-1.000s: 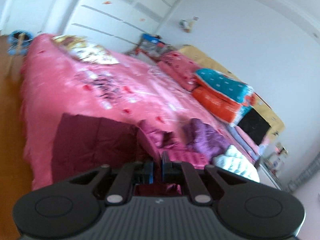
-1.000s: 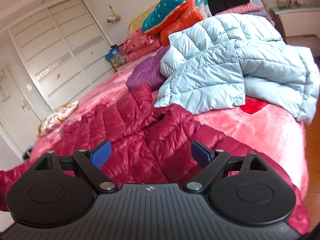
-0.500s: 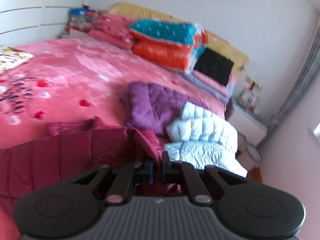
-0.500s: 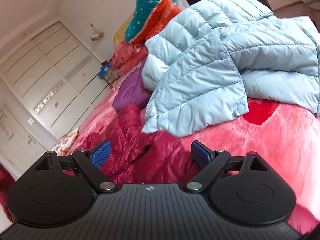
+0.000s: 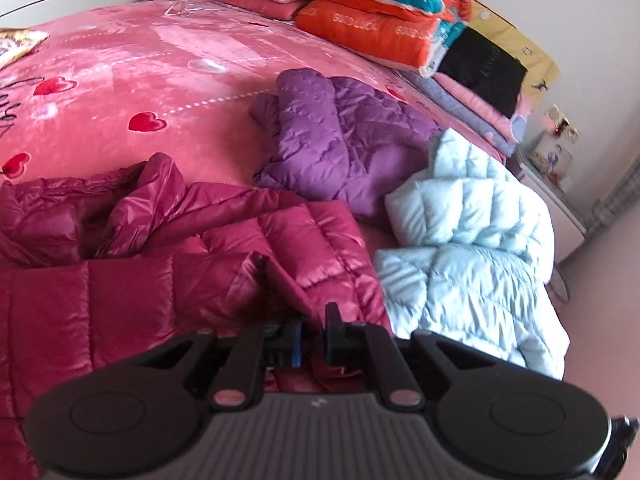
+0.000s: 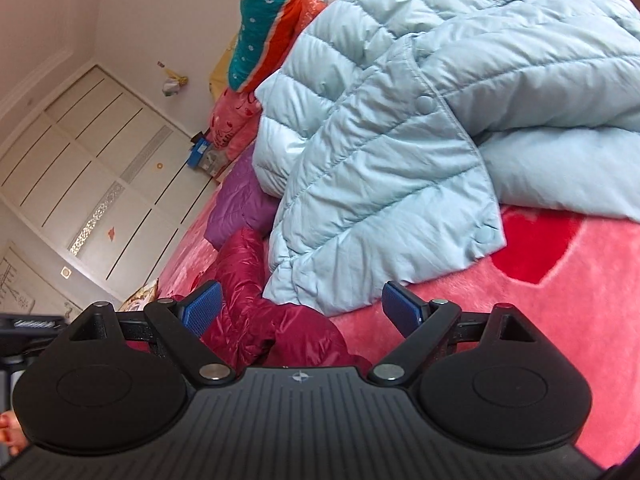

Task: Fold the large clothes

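Observation:
A dark red puffer jacket lies across the near side of the pink bed; it also shows in the right wrist view. My left gripper is shut on a fold of the red jacket's edge. My right gripper is open and empty, low over the bed, with the red jacket between and below its blue pads. A light blue puffer jacket lies crumpled just beyond the right gripper; it also shows in the left wrist view. A purple puffer jacket lies behind.
The pink heart-print bedspread covers the bed. Folded quilts in teal and orange are stacked at the headboard with a black item. A white nightstand stands at the right. White wardrobe doors line the far wall.
The left gripper has swung right with the red jacket's edge in it, folding the jacket over toward the light blue jacket. The right gripper has moved closer to the light blue jacket, still open.

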`<state>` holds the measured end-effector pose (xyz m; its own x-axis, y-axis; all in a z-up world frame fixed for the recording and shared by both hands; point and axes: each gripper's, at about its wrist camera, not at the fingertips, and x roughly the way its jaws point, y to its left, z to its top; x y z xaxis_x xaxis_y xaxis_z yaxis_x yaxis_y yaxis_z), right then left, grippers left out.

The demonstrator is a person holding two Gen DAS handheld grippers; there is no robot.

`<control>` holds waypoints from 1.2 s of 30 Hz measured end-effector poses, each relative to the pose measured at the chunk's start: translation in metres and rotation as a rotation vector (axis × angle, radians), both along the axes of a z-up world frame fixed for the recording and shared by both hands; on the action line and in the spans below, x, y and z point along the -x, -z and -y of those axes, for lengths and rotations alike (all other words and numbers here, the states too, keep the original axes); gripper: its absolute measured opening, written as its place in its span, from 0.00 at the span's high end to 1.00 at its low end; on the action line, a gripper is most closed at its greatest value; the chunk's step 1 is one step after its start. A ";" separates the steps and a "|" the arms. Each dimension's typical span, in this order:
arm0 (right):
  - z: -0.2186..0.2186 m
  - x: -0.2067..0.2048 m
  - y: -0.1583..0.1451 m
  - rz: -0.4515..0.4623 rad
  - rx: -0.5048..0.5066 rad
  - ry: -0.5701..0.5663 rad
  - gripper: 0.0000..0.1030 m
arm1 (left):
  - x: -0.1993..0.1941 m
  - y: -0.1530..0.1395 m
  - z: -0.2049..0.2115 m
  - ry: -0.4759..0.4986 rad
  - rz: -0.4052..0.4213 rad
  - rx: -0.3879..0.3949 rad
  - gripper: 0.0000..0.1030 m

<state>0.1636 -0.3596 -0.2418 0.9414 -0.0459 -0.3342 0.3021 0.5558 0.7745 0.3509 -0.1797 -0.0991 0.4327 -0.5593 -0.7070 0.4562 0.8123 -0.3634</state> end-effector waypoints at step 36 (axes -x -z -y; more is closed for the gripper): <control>-0.135 -0.093 -0.050 0.080 0.550 -0.366 0.00 | 0.050 0.050 -0.150 -0.333 0.240 -0.115 0.41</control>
